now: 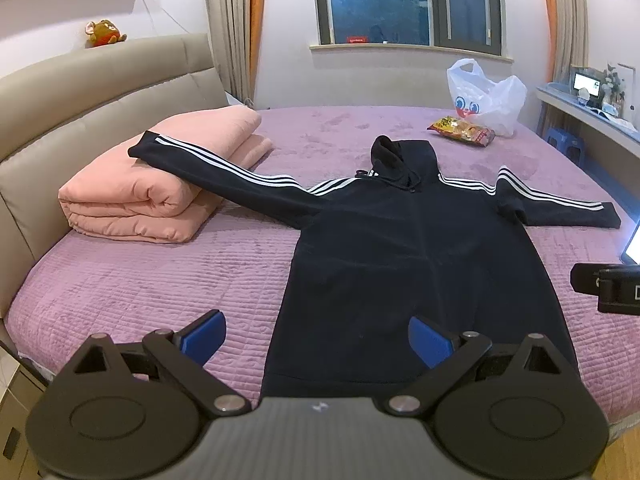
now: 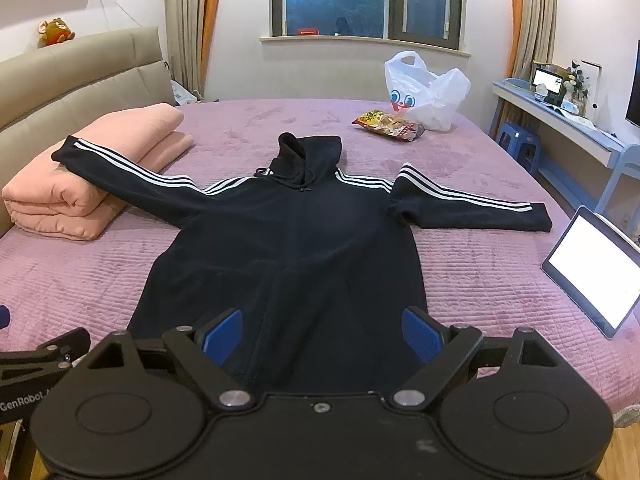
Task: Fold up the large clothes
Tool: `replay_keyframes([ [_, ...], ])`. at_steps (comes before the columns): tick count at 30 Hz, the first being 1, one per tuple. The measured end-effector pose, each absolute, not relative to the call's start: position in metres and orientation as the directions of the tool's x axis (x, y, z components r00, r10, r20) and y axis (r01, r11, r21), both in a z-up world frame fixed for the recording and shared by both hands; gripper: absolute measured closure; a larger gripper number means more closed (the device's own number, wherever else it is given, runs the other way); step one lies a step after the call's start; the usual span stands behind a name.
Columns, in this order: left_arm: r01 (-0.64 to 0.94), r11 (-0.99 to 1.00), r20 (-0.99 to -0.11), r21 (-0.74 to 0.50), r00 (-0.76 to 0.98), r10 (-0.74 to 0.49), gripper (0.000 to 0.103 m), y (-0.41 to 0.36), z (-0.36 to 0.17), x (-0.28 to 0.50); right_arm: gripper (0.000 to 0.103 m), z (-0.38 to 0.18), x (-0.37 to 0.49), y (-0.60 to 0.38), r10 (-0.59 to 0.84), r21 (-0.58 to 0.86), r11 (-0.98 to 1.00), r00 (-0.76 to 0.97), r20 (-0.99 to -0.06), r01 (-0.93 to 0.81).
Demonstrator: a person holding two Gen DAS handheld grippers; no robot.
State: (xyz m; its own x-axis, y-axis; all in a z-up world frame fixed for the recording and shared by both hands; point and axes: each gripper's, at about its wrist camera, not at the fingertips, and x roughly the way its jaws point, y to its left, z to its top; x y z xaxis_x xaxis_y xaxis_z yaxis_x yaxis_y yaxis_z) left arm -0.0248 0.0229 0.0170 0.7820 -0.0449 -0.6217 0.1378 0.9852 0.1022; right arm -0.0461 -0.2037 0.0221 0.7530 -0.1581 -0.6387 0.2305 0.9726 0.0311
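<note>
Both tongs hover above the hem end of the black hoodie (image 2: 288,248), spread flat on the purple bed (image 2: 480,264) ahead. Left gripper (image 1: 316,340) gapes wide, empty; right gripper (image 2: 322,336) likewise spread, gripping nothing.

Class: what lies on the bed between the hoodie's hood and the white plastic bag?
A snack packet lies between the hood and the white plastic bag; clearest in the right wrist view.
</note>
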Motion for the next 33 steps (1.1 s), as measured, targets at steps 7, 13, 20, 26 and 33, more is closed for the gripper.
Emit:
replay_keyframes([
  [7, 0.120, 0.988, -0.611, 0.096, 0.790, -0.037, 0.004, 0.030, 0.022, -0.028, 0.000, 0.028, -0.051, -0.203, -0.152, 0.045, 0.973, 0.769, -0.621, 0.228],
  [13, 0.108, 0.991, -0.610, 0.078, 0.792, -0.038, 0.004, 0.037, 0.024, -0.031, 0.000, 0.031, -0.053, -0.201, -0.149, 0.046, 0.973, 0.772, -0.618, 0.225],
  [20, 0.114, 0.992, -0.597, 0.056, 0.800, -0.058, 0.004, 0.044, 0.030, -0.039, 0.000, 0.036, -0.058, -0.198, -0.148, 0.063, 0.970, 0.776, -0.613, 0.235],
  [26, 0.132, 0.991, -0.592, 0.035, 0.801, -0.086, 0.004, 0.043, 0.030, -0.044, 0.000, 0.038, -0.069, -0.195, -0.177, 0.042, 0.966, 0.776, -0.605, 0.253],
  [33, 0.160, 0.986, -0.609, 0.051, 0.787, -0.096, 0.004, 0.032, 0.016, -0.027, 0.000, 0.025, -0.059, -0.202, -0.192, 0.033, 0.962, 0.755, -0.627, 0.272],
])
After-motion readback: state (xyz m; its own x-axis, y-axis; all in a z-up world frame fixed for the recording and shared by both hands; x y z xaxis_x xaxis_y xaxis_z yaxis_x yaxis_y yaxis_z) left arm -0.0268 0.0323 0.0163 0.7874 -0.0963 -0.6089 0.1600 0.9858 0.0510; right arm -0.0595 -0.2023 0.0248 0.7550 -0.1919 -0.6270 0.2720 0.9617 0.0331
